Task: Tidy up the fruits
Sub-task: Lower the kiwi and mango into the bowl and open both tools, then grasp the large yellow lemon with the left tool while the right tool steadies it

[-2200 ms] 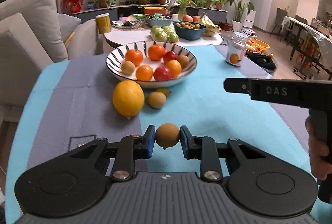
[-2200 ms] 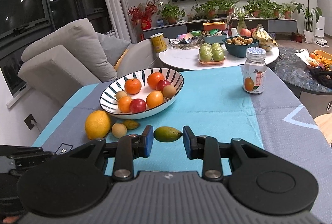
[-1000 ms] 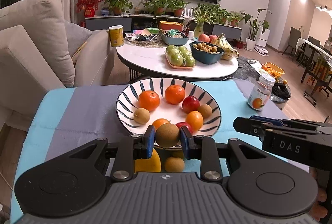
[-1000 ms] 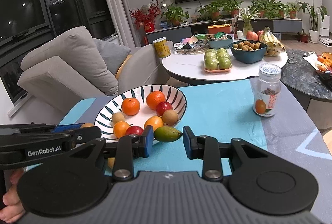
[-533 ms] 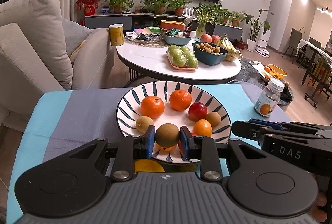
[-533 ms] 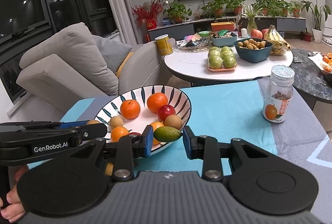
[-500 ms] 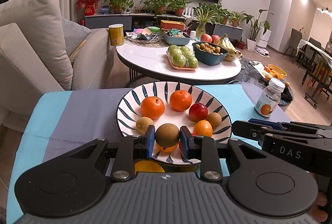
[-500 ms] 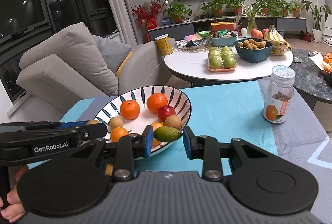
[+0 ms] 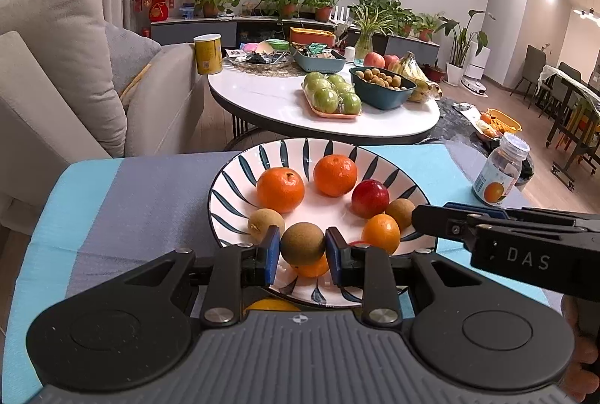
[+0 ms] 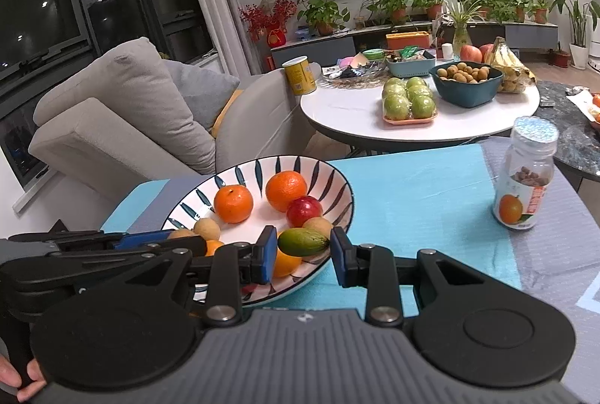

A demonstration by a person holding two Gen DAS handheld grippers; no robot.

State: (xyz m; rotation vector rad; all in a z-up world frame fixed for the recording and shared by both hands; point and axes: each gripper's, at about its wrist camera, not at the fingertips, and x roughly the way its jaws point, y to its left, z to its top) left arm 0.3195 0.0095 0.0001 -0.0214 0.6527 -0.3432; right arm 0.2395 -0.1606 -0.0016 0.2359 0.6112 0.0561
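My left gripper point(image 9: 302, 250) is shut on a round brown fruit point(image 9: 302, 243) and holds it over the near side of the striped bowl point(image 9: 240, 175). My right gripper point(image 10: 303, 250) is shut on a small green mango point(image 10: 302, 242) and holds it over the bowl's point(image 10: 337, 179) near right rim. The bowl holds two tangerines point(image 9: 280, 189), a red fruit point(image 9: 369, 198), small oranges point(image 9: 381, 233) and brown fruits point(image 9: 266, 224). A yellow fruit point(image 9: 272, 305) peeks out just below the left gripper.
A jar with an orange on its label point(image 10: 527, 179) stands on the blue cloth point(image 10: 431, 186) to the right. A sofa point(image 9: 56, 96) is at the left. A white round table point(image 9: 262, 100) with more fruit stands behind.
Both grippers have moved forward with their fruits, from over the cloth to over the bowl. Their grip has not changed.
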